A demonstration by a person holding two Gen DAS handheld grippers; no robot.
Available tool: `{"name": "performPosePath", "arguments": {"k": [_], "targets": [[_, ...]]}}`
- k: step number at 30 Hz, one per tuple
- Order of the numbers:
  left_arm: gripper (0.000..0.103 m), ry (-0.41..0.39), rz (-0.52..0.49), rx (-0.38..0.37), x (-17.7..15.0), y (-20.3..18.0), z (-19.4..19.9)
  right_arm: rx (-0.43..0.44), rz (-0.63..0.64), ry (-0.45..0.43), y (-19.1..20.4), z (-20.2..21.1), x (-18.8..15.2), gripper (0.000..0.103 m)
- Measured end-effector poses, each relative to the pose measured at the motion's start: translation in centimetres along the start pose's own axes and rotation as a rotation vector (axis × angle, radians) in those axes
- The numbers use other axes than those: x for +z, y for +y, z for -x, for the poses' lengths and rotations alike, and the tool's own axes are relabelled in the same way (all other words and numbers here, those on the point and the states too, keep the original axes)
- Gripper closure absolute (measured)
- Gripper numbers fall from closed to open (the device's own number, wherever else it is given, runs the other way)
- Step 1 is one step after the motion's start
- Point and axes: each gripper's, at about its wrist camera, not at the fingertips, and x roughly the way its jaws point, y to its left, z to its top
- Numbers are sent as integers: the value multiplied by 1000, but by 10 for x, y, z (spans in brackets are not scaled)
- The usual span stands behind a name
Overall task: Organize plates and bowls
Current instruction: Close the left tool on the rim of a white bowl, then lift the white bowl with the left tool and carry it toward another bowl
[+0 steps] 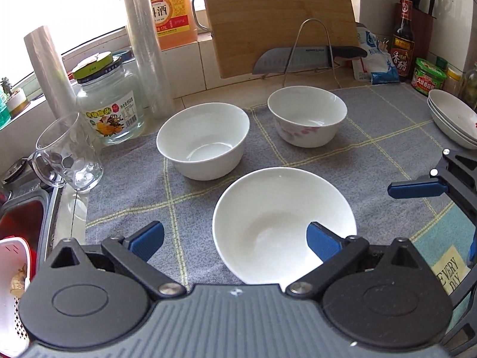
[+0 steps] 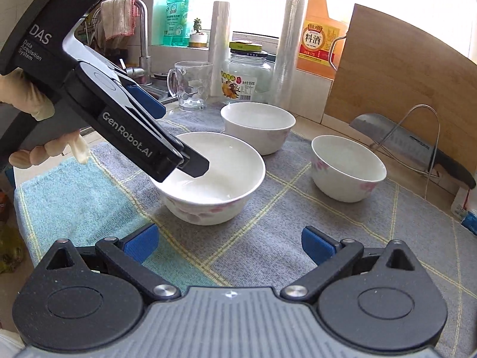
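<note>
Kitchen counter, grey checked mat (image 1: 372,155): three bowls. Left gripper (image 1: 235,238), wide open and empty, straddles the near bowl (image 1: 280,217) rim; right gripper (image 2: 229,243) waits open. Next: close, lift, nest into the mat's far-edge bowl (image 1: 205,137).

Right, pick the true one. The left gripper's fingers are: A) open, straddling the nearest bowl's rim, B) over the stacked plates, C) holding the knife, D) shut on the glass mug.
A: the left gripper is open, one finger inside the nearest bowl, the other outside its rim.
</note>
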Motion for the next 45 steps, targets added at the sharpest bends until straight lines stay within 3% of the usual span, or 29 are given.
{"name": "performPosePath", "arguments": {"k": [6, 14, 19, 26, 45], "targets": [[4, 3, -15, -62, 5, 5, -11, -3, 12, -3, 6, -16, 11, 1], [26, 15, -34, -111, 13, 5, -19, 15, 27, 8, 11, -25, 13, 8], [36, 32, -39, -132, 14, 6, -23, 29, 31, 19, 12, -26, 13, 19], [42, 41, -38, -157, 15, 8, -25, 45, 34, 10, 11, -27, 18, 23], [42, 35, -75, -197, 18, -8, -16, 41, 12, 32, -2, -10, 15, 23]]}}
